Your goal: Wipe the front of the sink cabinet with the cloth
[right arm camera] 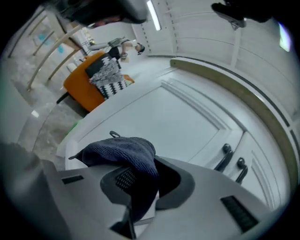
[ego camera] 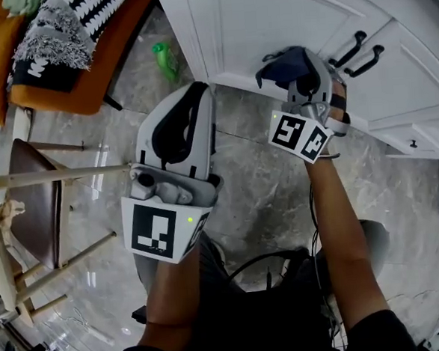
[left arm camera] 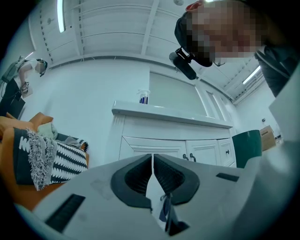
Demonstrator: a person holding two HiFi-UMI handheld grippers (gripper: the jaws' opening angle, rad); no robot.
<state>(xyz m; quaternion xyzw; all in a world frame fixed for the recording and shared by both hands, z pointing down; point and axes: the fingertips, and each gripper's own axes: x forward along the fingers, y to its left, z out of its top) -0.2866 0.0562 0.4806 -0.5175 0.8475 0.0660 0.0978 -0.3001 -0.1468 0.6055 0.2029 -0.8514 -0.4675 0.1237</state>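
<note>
The cloth [ego camera: 283, 61], dark blue and bunched, is pinched in the right tool [ego camera: 296, 66], whose jaws are closed on it. In the right gripper view the cloth [right arm camera: 125, 157] heaps over the left jaw and hangs down between both, hiding most of the gap in the right tool [right arm camera: 140, 180]. It sits against the lower edge of a white door [ego camera: 268, 17] of the sink cabinet [right arm camera: 183, 117]. No view settles whether the fabric actually presses on the wood. Two black handles [right arm camera: 232, 165] lie to the right of it, on the door joint.

The left tool [ego camera: 195, 98] hangs over the floor [ego camera: 265, 183], short of the cabinet's foot. Its jaws in the left tool [left arm camera: 153, 161] are drawn together to a thin slit with nothing in them.

A small green thing [ego camera: 166, 61] lies blurred on the floor near the cabinet's left corner. Beyond it stand an orange seat [ego camera: 85, 75] with a black-and-white cushion [ego camera: 67, 28], cut off at the top edge, and a wooden chair [ego camera: 34, 199] at the left edge.
</note>
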